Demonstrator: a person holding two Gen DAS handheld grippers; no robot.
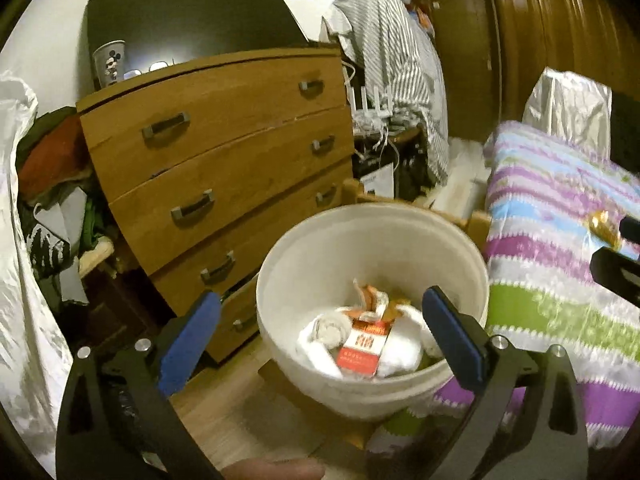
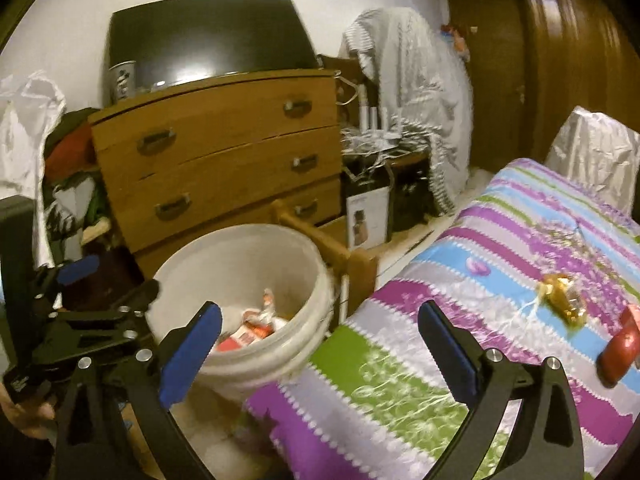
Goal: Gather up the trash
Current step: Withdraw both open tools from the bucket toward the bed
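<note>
Beside bed edge: bucket [image 1: 372,280] holds wrappers, tissues; gold wrapper [image 2: 562,298], red item [image 2: 618,350] left on bed [image 2: 400,360]. Both hand-held grippers, left [image 1: 320,328] & right [image 2: 320,344], spread, empty

The bucket [image 2: 240,300] stands on the floor between the chest of drawers [image 2: 224,152] behind it, at eleven o'clock, and the bed [image 2: 460,320] at its three o'clock, touching the bed's edge. In the bucket lie a carton [image 1: 362,346] and crumpled paper [image 1: 320,332], side by side. On the chest stand a screen [image 2: 208,32] and, at the screen's nine o'clock, a cup [image 1: 110,62]. On the bed, toward three o'clock, lies a wrapper [image 2: 562,300], with another piece of trash [image 2: 618,346] just beside it at its four o'clock. A clothes heap [image 1: 56,184] sits at the chest's nine o'clock.
</note>
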